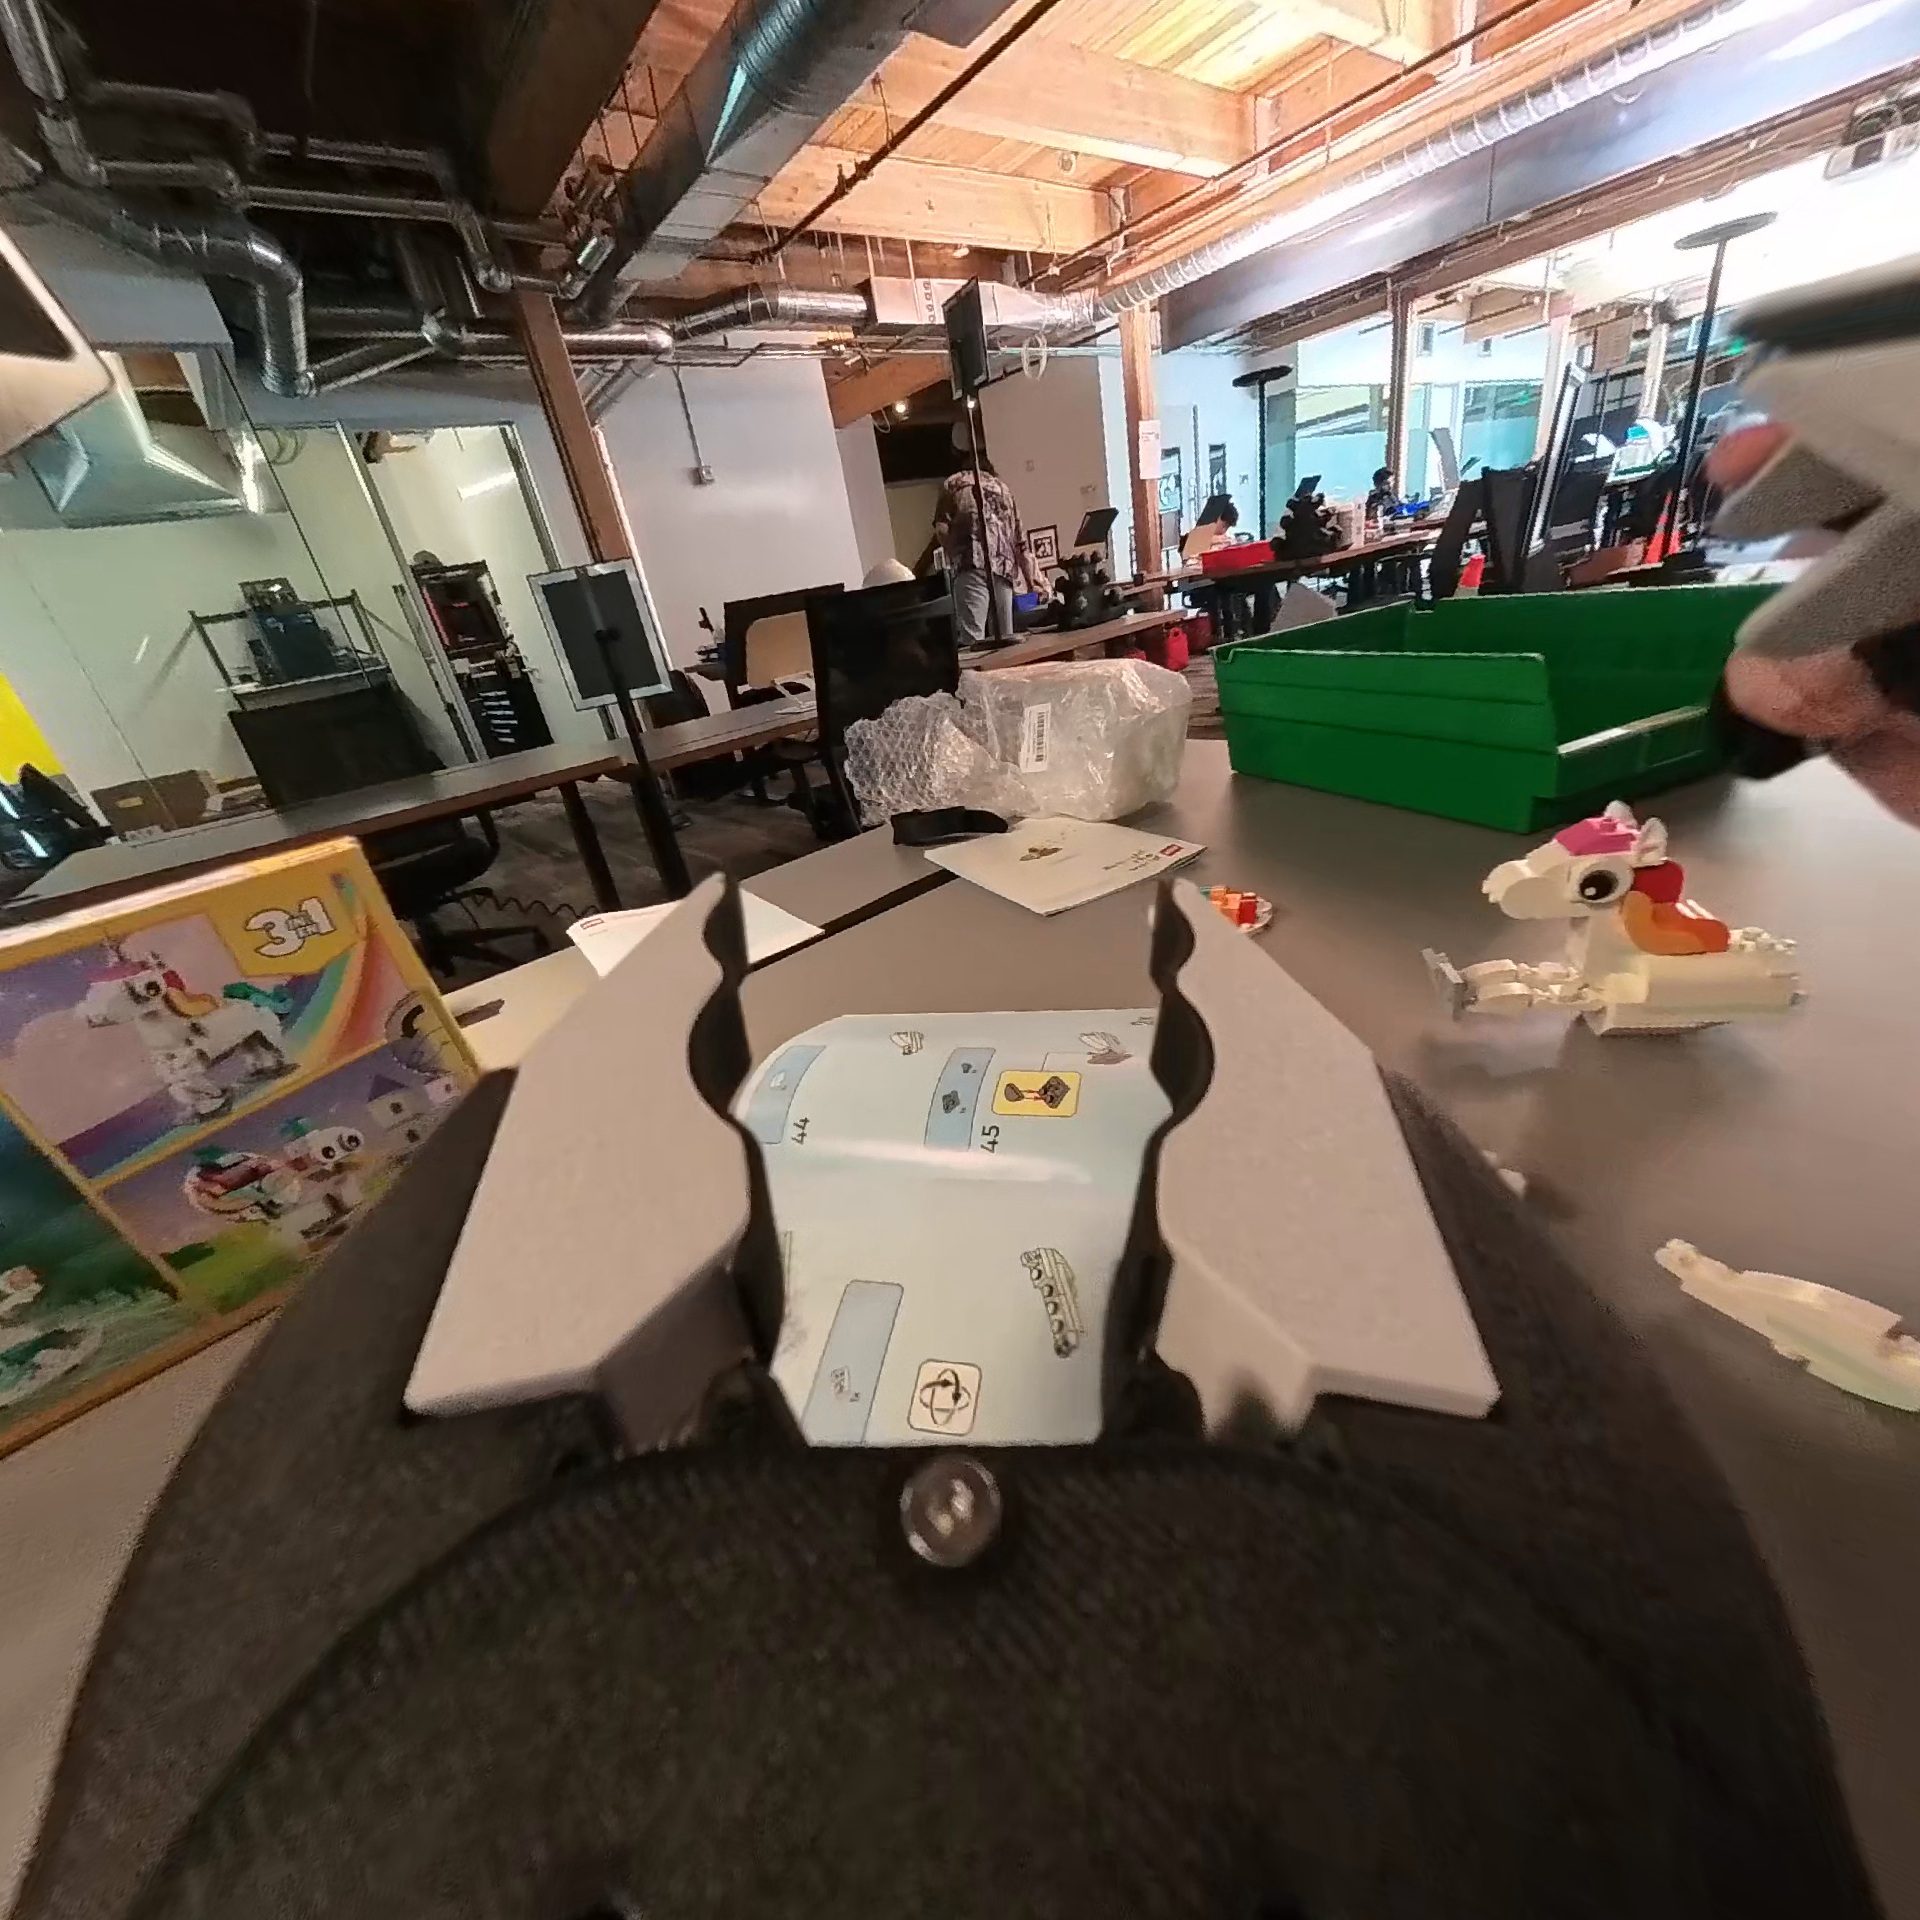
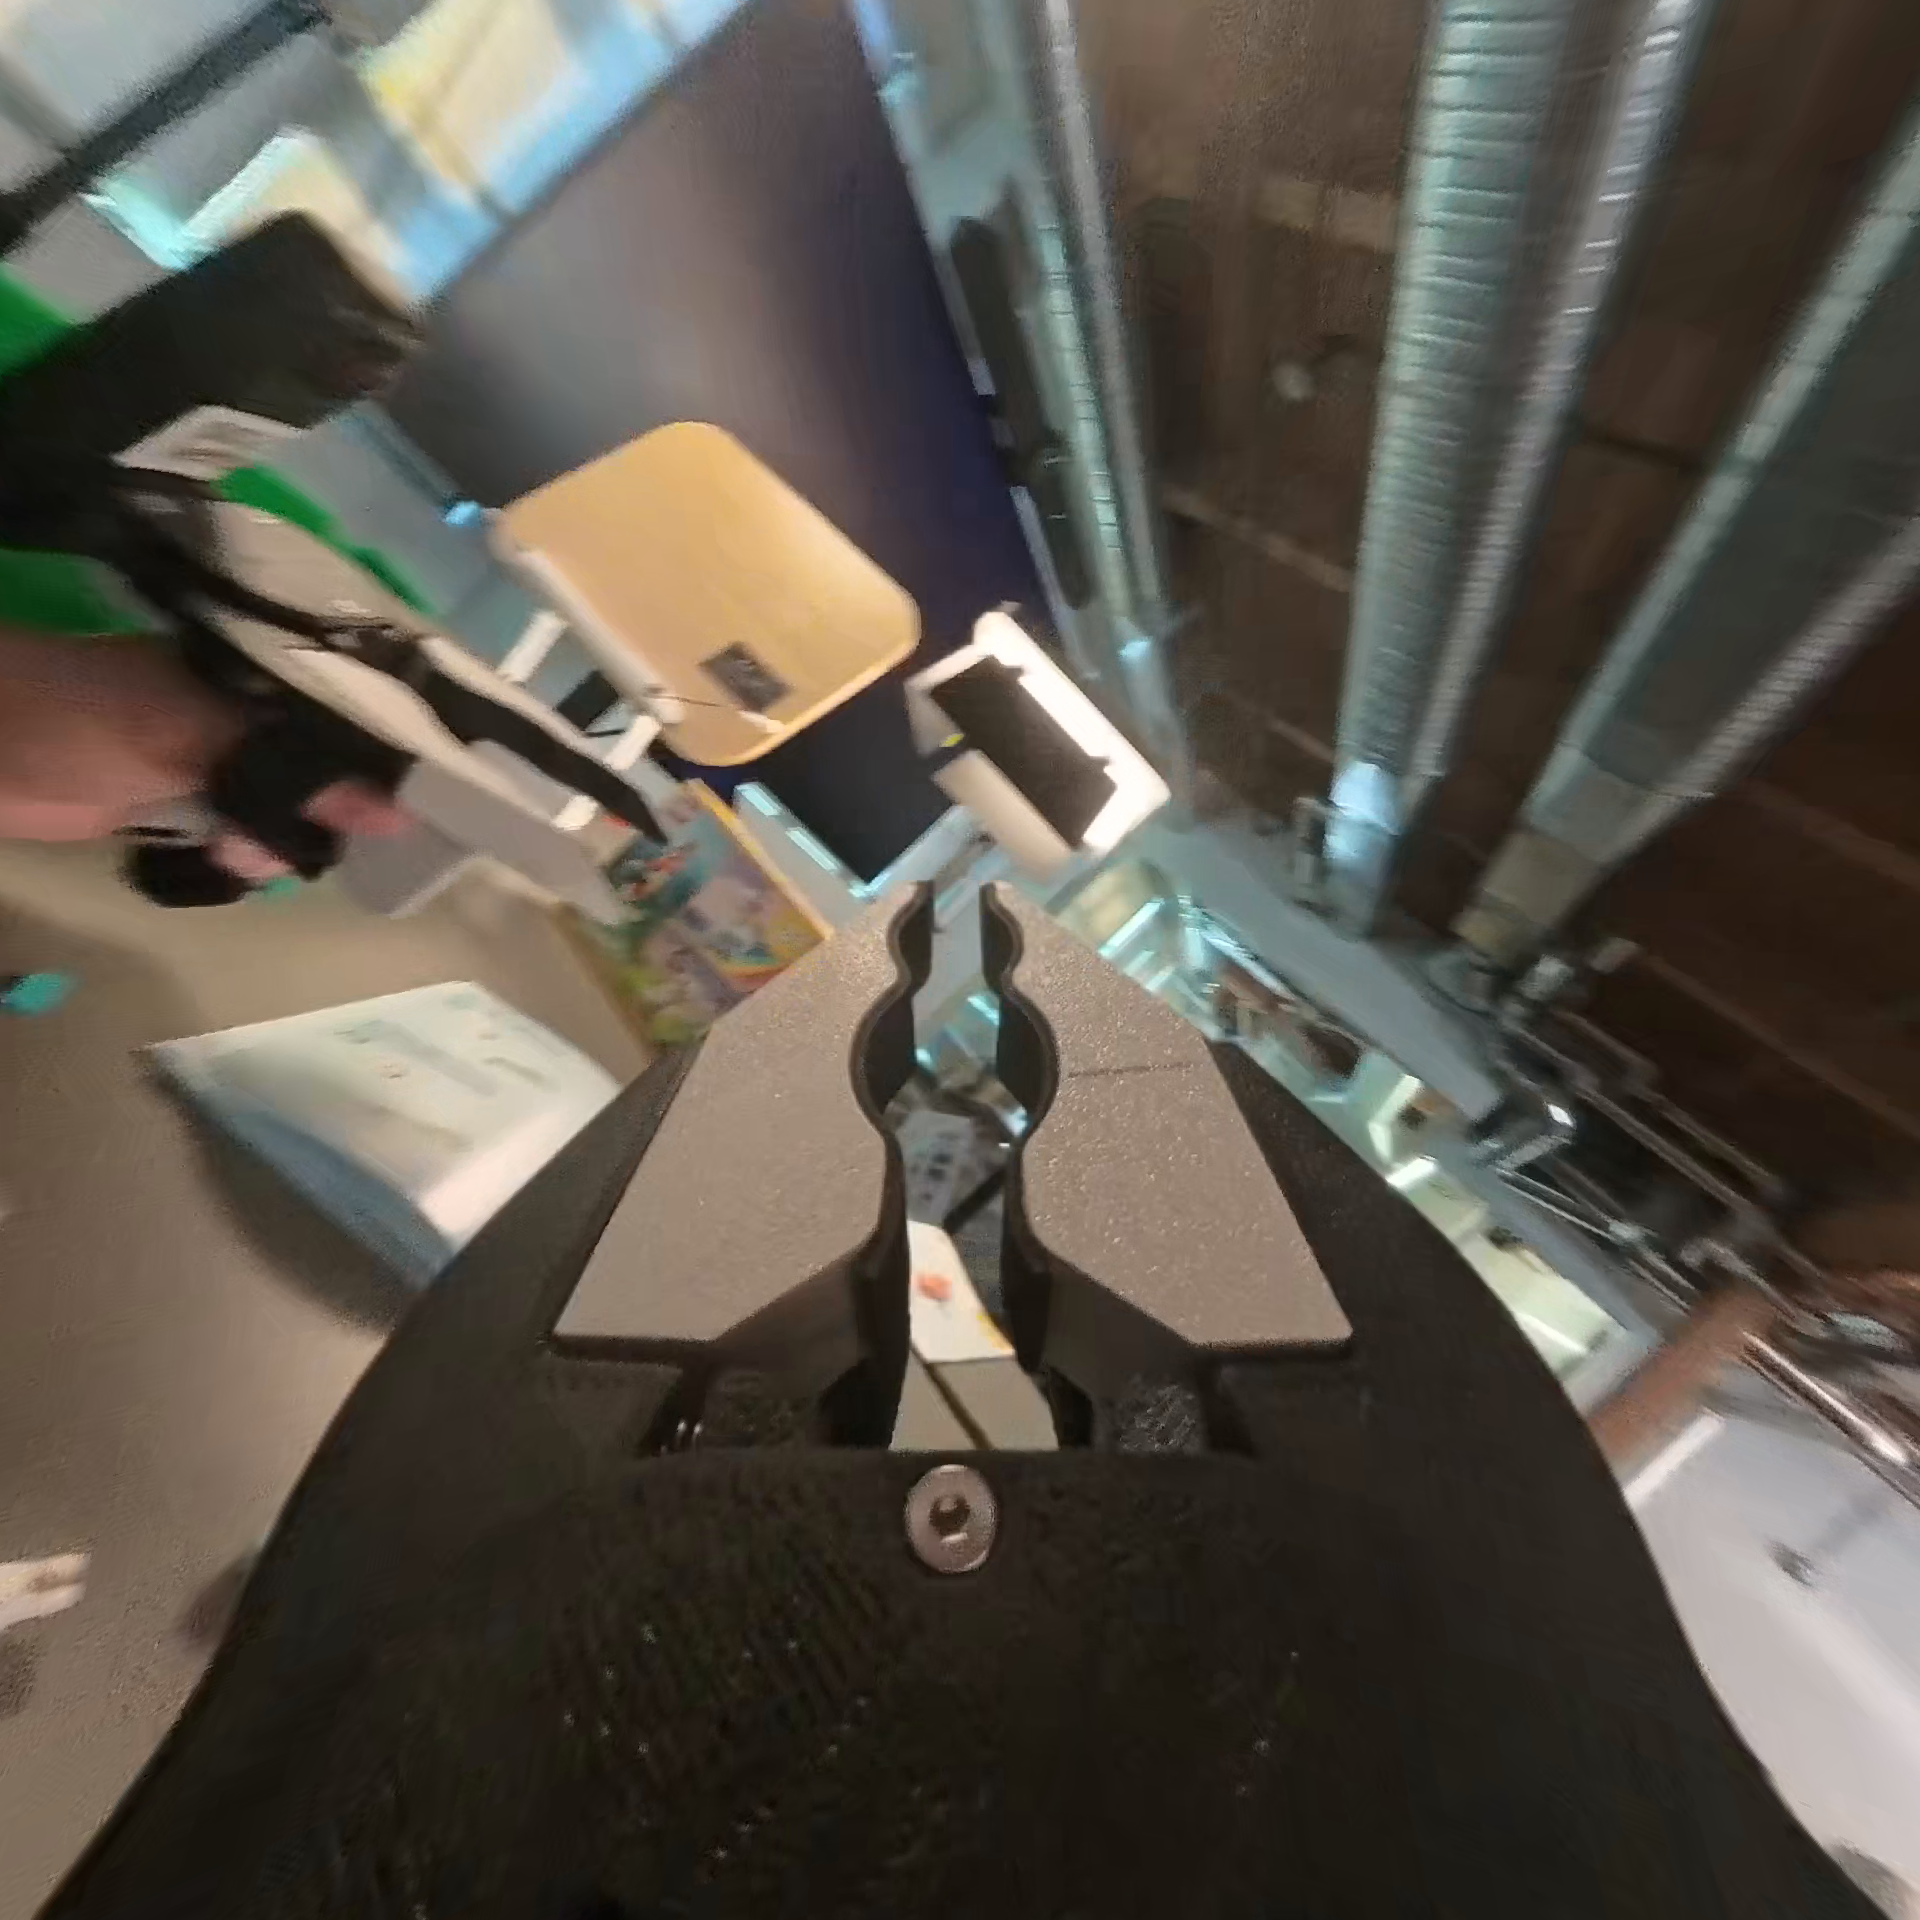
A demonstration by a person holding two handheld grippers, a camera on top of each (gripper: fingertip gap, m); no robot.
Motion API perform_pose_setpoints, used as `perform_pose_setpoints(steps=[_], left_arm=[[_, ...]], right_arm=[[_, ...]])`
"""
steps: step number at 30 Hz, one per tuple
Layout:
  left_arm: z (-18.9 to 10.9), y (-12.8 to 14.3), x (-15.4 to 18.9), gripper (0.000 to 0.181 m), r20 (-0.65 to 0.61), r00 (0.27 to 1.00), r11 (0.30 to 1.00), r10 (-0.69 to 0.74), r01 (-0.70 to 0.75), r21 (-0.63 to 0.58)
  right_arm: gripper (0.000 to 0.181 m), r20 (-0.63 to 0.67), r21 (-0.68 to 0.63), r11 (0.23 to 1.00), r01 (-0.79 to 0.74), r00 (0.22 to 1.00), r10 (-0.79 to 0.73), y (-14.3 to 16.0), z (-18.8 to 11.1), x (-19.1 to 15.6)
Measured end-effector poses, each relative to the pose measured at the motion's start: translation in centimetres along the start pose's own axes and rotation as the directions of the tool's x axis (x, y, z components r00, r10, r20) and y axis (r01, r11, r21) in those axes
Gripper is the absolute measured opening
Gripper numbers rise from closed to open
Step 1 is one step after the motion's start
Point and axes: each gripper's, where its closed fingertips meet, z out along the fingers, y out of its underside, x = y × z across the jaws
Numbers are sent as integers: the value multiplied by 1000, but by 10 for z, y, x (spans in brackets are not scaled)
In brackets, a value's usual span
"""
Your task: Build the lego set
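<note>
Left gripper [image 1: 951, 935] fingers spread wide, empty, low over open instruction booklet [image 1: 935, 1247] on bench [image 1: 1299, 1039]. Right gripper [image 2: 956, 909] raised, tilted, view blurred; fingers nearly closed, narrow gap, nothing held. Unicorn model [image 1: 1621, 945] part-built, standing right of booklet; white plate assembly [image 1: 1797, 1325] loose nearby. Advice: check booklet step, steady right gripper before picking next piece.

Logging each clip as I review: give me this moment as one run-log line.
left gripper: open, empty, over pale blue instruction booklet | right gripper: nearly closed, empty, raised, view blurred | white unicorn brick model: on grey table, untouched
</note>
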Motion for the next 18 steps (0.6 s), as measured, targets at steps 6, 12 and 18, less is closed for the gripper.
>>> perform_pose_setpoints(steps=[6,12,18], left_arm=[[-1,13,27,81,-123,985,967,-122,90,-238],[-58,55,88,62,-143,965,804,-219,95,-587],[-84,98,118,54,-83,956,674,-282,136,-726]], right_arm=[[7,63,0,998,-64,996,64,2,2,-20],[7,134,-124,985,-124,981,141,21,-20,-31],[7,68,-161,964,-213,972,226,22,-46,-32]])
